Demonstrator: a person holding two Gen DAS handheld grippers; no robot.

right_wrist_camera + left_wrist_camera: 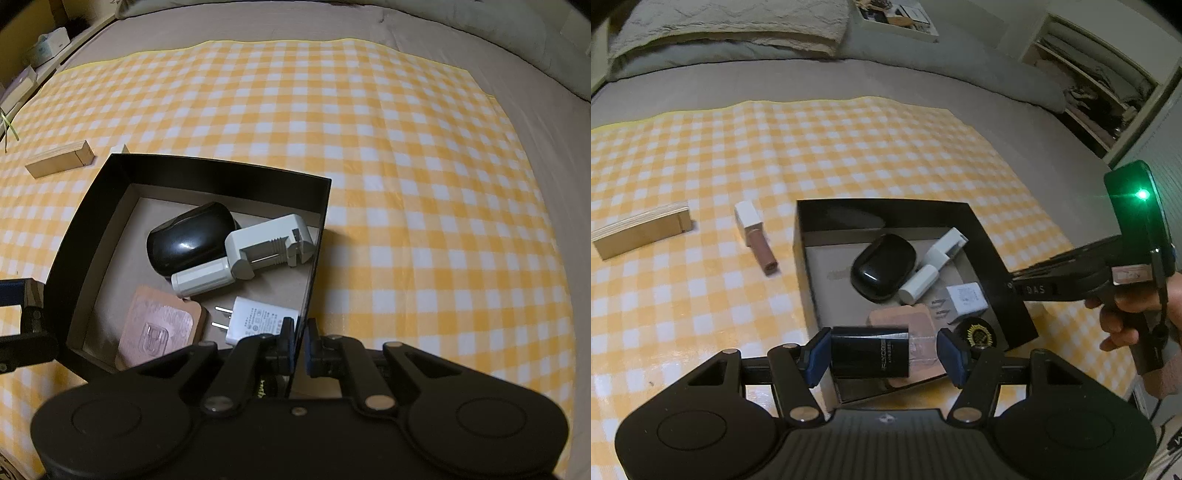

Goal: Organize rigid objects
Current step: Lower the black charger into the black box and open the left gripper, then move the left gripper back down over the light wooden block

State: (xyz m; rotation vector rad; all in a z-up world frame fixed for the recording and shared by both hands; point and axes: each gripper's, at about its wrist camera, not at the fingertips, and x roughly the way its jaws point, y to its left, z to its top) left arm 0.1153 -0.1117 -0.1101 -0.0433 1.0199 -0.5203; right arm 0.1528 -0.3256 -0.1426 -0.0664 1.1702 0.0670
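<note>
right hand-held gripper (300,345) pinched on black box (993,254) wall | left hand-held gripper (882,354) spread around black case (870,352), gap at one pad | checked cloth (406,184) bare rightward, on bed (849,81)

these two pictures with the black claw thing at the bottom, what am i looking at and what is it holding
Each picture comes from a camera on a hand-held gripper, looking along its two fingers; a person works one in each hand. The left gripper is open around a black box-shaped item above the near corner of the black box. In its view you also see the right gripper's body and the person's hand. The right gripper pinches the box wall. Inside lie a black mouse, a white charger cradle, a plug adapter and a pink card. On the checked cloth rest a wooden block and a lip gloss.
</note>
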